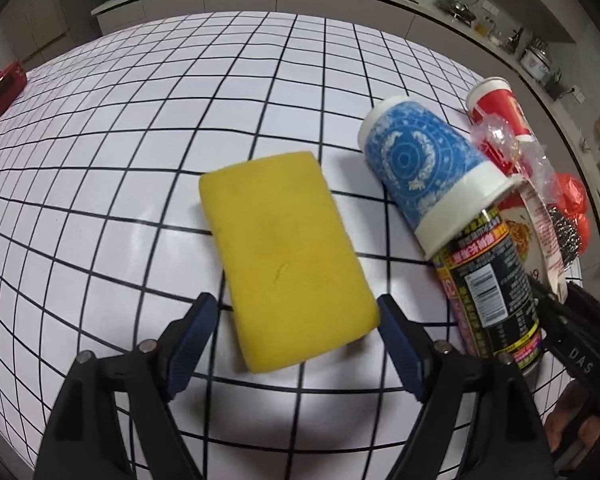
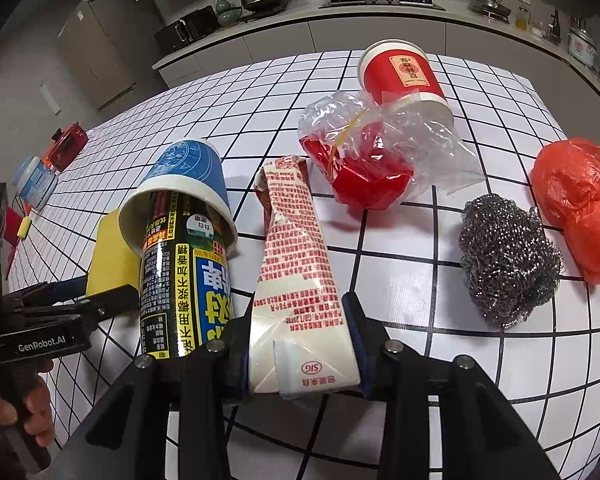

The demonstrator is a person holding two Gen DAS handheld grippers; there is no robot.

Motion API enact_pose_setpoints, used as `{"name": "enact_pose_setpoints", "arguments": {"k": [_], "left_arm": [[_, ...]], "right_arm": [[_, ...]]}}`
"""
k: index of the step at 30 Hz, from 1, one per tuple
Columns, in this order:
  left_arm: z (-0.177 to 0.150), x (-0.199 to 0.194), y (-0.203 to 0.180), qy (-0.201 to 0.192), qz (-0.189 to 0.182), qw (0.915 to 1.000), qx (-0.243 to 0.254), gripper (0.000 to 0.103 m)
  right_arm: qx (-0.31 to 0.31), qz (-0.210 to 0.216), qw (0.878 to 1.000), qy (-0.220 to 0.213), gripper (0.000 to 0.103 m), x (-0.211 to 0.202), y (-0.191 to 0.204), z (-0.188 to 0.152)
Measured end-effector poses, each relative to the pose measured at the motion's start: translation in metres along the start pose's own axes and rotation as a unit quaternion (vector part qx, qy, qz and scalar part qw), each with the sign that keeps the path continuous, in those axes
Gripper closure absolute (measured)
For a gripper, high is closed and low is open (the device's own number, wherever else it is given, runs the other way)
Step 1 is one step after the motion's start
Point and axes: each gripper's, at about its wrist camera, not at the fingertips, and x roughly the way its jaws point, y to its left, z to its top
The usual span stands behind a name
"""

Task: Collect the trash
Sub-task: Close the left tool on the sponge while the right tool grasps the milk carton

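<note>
Several pieces of trash lie clustered on a white tabletop (image 2: 420, 240) ruled with a black grid. Nearest the right wrist camera, a flattened carton (image 2: 300, 280) printed in red text lies lengthwise between the fingers of the right gripper (image 2: 300, 344), whose blue pads (image 2: 354, 340) press against its two long edges, so the jaws are clamped on the carton. Just left of it stands a black and yellow spray can (image 2: 176, 280) with an inverted blue paper cup (image 2: 188, 184) tipped over its top end. Beyond the carton lies a crumpled clear plastic bag (image 2: 380, 140) holding something red, touching a red paper cup (image 2: 400, 76) behind it. To the right sit a steel-wool scourer (image 2: 508, 256) and, farther right, a bunched orange plastic bag (image 2: 580, 200). In the left wrist view, a yellow sponge (image 1: 284, 256) lies flat on the grid, its near end between the fingers of the left gripper (image 1: 296, 320); the blue pads (image 1: 196, 328) stand apart on either side of the sponge with a gap at each, so the jaws are spread and grip nothing. The same view shows the blue cup and can just right of the sponge. A hand (image 2: 36, 408) holds the left gripper's black handle at the left edge of the right view. A kitchen counter (image 2: 340, 20) with pans and a kettle runs behind the table.
</note>
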Motion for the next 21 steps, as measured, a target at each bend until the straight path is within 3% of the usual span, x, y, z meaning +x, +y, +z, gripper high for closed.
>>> {"name": "enact_pose_setpoints", "arguments": {"k": [7, 12, 16, 21], "left_arm": [[-0.006, -0.007, 0.028, 0.015, 0.002, 0.9985, 0.053, 0.028], [0.016, -0.011, 0.044, 0.002, 0.000, 0.9998, 0.020, 0.027], [0.039, 0.004, 0.038, 0.000, 0.008, 0.9995, 0.029, 0.027], [0.044, 0.009, 0.039, -0.019, 0.000, 0.9995, 0.025, 0.045]], "right_arm": [[-0.001, 0.002, 1.000, 0.001, 0.062, -0.002, 0.002, -0.004], [0.010, -0.003, 1.000, -0.002, 0.062, 0.001, -0.001, 0.002], [0.014, -0.004, 1.000, -0.001, 0.062, 0.002, -0.001, 0.007], [0.016, -0.010, 1.000, -0.003, 0.065, 0.002, 0.001, 0.006]]}}
